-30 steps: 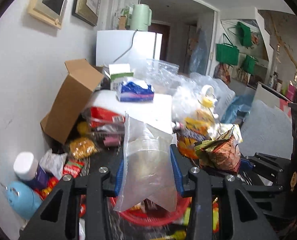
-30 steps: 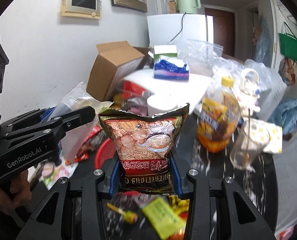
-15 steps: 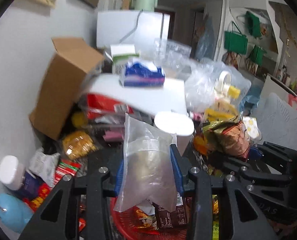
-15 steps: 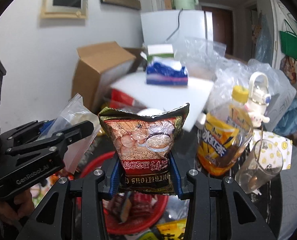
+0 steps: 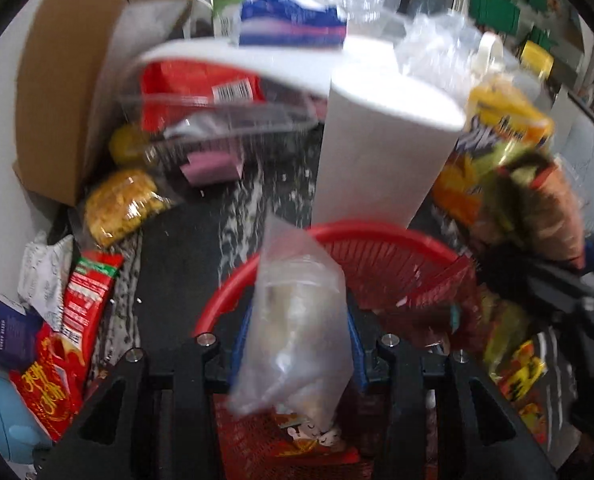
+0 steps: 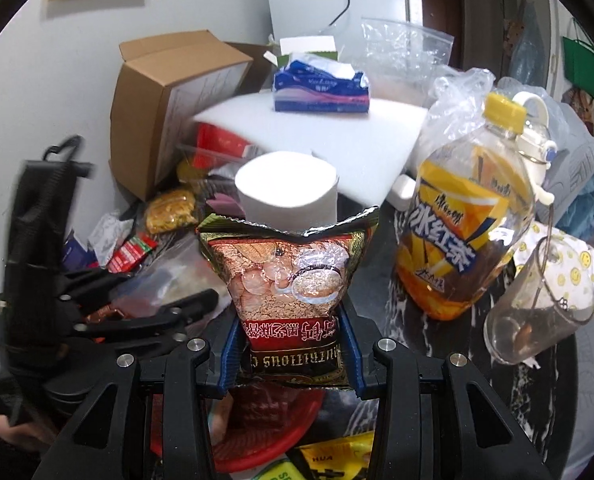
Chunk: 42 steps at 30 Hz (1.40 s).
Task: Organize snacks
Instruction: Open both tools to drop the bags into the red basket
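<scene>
Ranging left to right on the dark surface: cardboard box on its side by the wall; yellow packet and red sachet in front of it; white foam slab carrying a blue tissue pack; paper roll upright before the slab; tea bottle, yellow cap, upright; glass tilted at far right. Left gripper: fingers narrow, closed on a clear bag held above the red basket, which already contains packets. Right gripper: fingers narrow, clamping the lower part of a snack bag, inverted, above the basket's rim. Basket lies just in front of the paper roll.
</scene>
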Motion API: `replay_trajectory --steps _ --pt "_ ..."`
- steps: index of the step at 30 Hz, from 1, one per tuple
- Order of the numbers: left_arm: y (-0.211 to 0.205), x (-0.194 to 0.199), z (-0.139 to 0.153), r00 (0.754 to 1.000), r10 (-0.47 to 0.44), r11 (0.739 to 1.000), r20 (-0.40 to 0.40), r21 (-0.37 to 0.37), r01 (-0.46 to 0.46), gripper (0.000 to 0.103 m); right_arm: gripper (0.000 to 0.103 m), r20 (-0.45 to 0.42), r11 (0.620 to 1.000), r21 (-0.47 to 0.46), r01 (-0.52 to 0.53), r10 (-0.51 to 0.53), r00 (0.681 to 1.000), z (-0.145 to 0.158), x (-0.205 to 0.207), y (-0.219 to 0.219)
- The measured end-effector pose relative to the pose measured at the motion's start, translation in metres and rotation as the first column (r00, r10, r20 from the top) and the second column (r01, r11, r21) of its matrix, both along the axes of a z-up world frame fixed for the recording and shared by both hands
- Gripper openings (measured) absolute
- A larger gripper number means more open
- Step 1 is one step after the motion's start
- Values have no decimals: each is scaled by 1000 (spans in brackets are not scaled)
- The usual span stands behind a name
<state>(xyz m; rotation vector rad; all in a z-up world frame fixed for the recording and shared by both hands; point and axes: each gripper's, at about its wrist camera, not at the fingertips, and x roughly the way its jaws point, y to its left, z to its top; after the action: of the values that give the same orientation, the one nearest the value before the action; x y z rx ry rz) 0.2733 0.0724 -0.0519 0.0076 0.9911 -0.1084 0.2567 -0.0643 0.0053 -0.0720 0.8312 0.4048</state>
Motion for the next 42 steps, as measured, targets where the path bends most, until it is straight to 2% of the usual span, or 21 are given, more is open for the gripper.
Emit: replay_trajectory --steps 1,9,10,11,12,15,22,31,35,38,40,42 --pt "-1 3 -7 1000 -10 1000 -28 1 10 39 42 -4 1000 -3 -4 4 1000 -2 0 1" --pt "5 1 3 1000 6 1000 -26 -6 -6 40 42 -8 1000 -11 -17 17 1000 -4 -1 3" --pt "4 0 6 1000 2 1000 -25 5 -2 43 42 -7 1000 -9 -18 18 1000 -4 -1 3" --pt "4 -1 9 1000 -2 1000 -23 11 2 54 42 -7 1000 -5 -19 19 1000 -3 -1 3" --pt "3 -3 12 1000 -7 1000 -19 15 7 60 42 -5 1000 -3 -19 19 1000 -2 -2 3" --pt "1 -8 23 1000 4 998 4 63 -4 65 42 -2 1000 0 -20 20 1000 0 -3 2" --pt "9 -19 41 999 46 989 15 139 -48 66 41 -12 1000 16 -26 26 1000 0 -3 3" --pt "24 -29 58 994 83 981 68 169 -93 66 43 -20 996 76 -55 57 998 -13 2 18" --pt "28 -32 64 992 100 977 83 179 -113 66 44 -35 996 61 -66 69 997 -22 5 23" --pt "29 -33 64 991 101 974 84 193 -116 66 48 -37 995 57 -87 89 995 -28 5 29" --pt "30 -33 64 991 101 975 85 191 -115 66 65 -46 994 49 -98 100 994 -29 4 32" --pt "30 -35 67 991 100 976 92 186 -115 66 68 -55 992 58 -110 113 992 -29 4 33"
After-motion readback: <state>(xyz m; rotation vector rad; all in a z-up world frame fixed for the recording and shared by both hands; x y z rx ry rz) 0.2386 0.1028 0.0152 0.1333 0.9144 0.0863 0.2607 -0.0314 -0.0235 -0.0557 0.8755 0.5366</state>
